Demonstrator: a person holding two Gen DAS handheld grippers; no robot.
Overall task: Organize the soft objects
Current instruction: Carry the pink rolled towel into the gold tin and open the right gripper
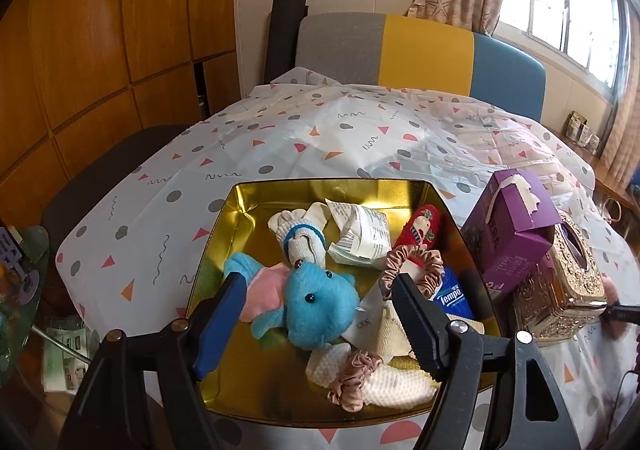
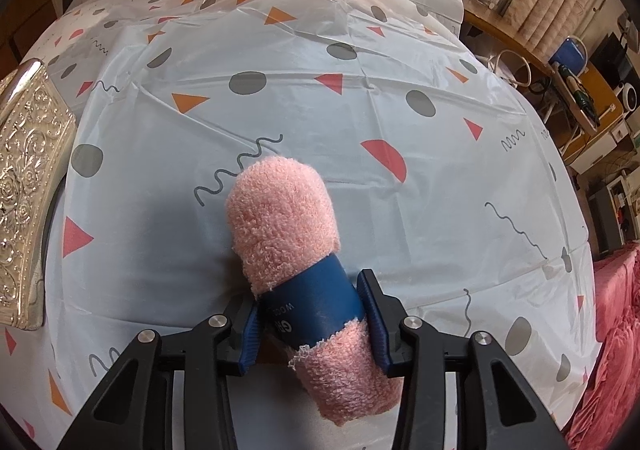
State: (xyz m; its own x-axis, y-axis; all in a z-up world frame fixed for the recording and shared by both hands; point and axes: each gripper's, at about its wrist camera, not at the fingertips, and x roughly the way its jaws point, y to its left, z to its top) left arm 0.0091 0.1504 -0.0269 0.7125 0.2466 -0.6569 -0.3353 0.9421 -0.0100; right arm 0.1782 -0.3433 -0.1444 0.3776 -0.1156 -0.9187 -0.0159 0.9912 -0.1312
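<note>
A gold tin tray [image 1: 256, 197] on the table holds a blue plush toy [image 1: 320, 302], a white knit sock [image 1: 300, 238], a red slipper-like item [image 1: 420, 226], pink scrunchies [image 1: 416, 262], a paper packet [image 1: 360, 234] and a Tempo tissue pack [image 1: 452, 294]. My left gripper [image 1: 316, 314] is open and hovers over the tray, its fingers either side of the blue plush. My right gripper [image 2: 308, 318] is shut on a rolled pink towel [image 2: 280, 217] with a blue paper band [image 2: 316, 302], held just above the tablecloth.
A purple tissue box [image 1: 512, 226] leans on an ornate gold tissue box [image 1: 560, 290] right of the tray; the gold box also shows at the left of the right wrist view [image 2: 28, 185]. A patterned tablecloth [image 2: 360, 109] covers the table. A chair [image 1: 420, 49] stands behind.
</note>
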